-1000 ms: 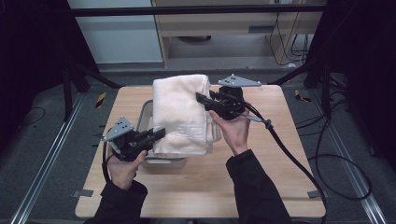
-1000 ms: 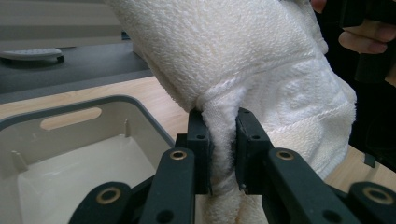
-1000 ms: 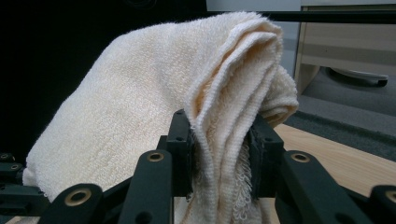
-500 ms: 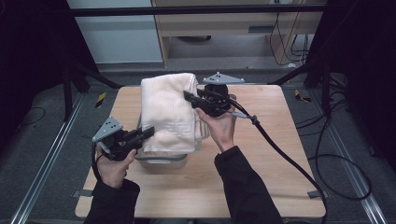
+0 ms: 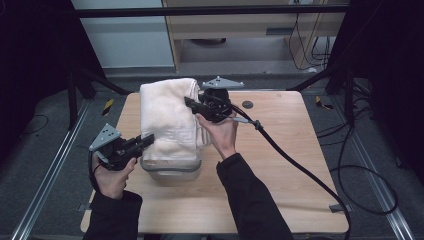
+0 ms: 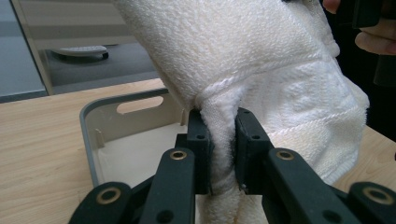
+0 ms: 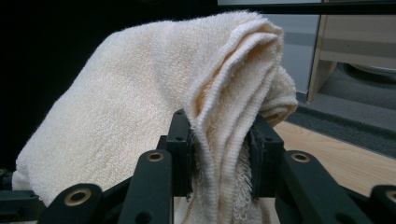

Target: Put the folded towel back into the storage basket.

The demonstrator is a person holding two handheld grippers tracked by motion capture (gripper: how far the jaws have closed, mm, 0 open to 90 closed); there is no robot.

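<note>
Both grippers carried the towel [image 5: 167, 117] leftward over the tub [image 5: 172, 169].

Most of the shallow grey plastic bin with cut-out handles [image 5: 172, 170] is buried under the folded cream terry towel [image 5: 167, 117] in the high view; you just get its near wall poking out, so what's inside is anyone's guess. In the left gripper view the towel blocks the bin's right half, and the towel itself [image 6: 261, 60] runs off the top edge. The pinched bit drops below the bottom edge, so can't see where it ends. Same in the right gripper view: the towel [image 7: 140, 93] hides the table behind it, and its lower folds are cut off at the bottom.
</note>
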